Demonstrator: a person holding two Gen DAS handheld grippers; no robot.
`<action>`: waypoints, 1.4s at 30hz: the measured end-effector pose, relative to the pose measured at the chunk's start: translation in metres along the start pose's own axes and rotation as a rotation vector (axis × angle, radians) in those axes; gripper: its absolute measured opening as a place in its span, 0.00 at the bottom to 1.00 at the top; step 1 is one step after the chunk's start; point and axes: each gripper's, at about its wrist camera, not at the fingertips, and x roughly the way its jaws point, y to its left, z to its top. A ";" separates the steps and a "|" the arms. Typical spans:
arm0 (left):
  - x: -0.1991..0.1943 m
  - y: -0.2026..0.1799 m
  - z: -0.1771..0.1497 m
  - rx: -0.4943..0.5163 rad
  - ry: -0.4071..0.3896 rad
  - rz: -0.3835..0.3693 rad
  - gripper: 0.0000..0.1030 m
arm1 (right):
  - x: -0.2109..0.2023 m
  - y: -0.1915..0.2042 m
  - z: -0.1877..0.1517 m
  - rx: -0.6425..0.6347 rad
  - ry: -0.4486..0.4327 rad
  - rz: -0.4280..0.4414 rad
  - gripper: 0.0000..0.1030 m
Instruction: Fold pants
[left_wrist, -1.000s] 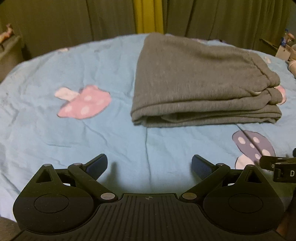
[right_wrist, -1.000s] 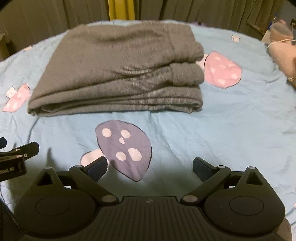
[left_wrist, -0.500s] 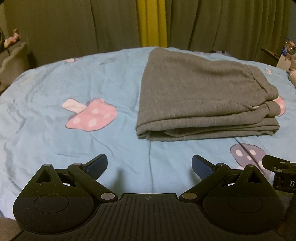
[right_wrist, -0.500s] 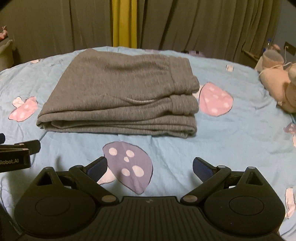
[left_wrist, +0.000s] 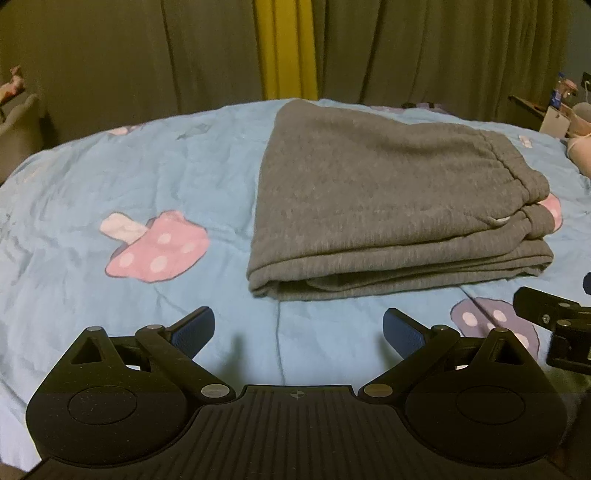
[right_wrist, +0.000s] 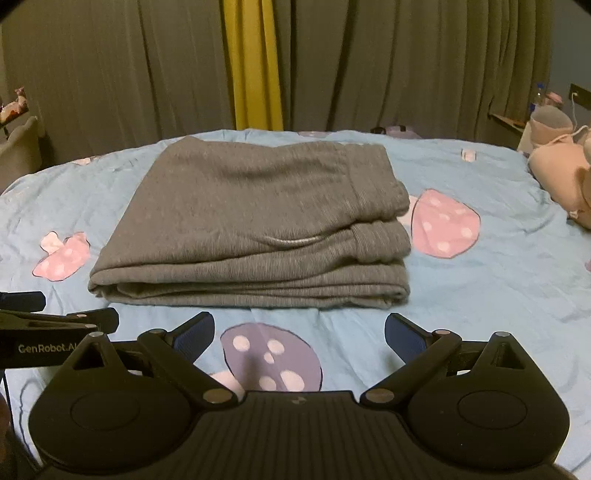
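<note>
1. I see the grey knitted pants lying folded into a thick rectangular stack in the middle of the light-blue bedsheet printed with mushrooms. I judge the folding done or nearly so.
2. My left gripper has its blue-padded fingers spread wide and holds nothing. It hangs over bare sheet, short of the stack's near edge.
3. My right gripper is likewise spread and empty, above the purple mushroom print, apart from the cloth.
4. Risk: the elastic waistband end sits bunched and uneven on the right. If I nudge or pinch only the top layer there, I expect the stack to slide open.
5. Risk: the two tools ride close together. The right one's body shows at the left view's edge, so a careless inward move could knock them.
6. Only the right view shows the pale stuffed toy at the bed's right side and the pink mushroom beside the waistband.
7. Only the left view shows the large pink mushroom print and the rounded left fold of the stack clearly.
</note>
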 end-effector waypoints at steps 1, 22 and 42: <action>0.001 -0.001 0.001 0.003 -0.003 -0.001 0.99 | 0.003 0.001 0.001 -0.005 0.004 -0.002 0.96; 0.011 0.000 0.000 0.021 -0.007 0.006 0.99 | 0.016 -0.005 0.006 0.033 0.012 -0.039 0.96; 0.009 0.003 0.002 0.008 -0.008 -0.018 0.99 | 0.013 -0.003 0.005 0.022 0.002 -0.051 0.96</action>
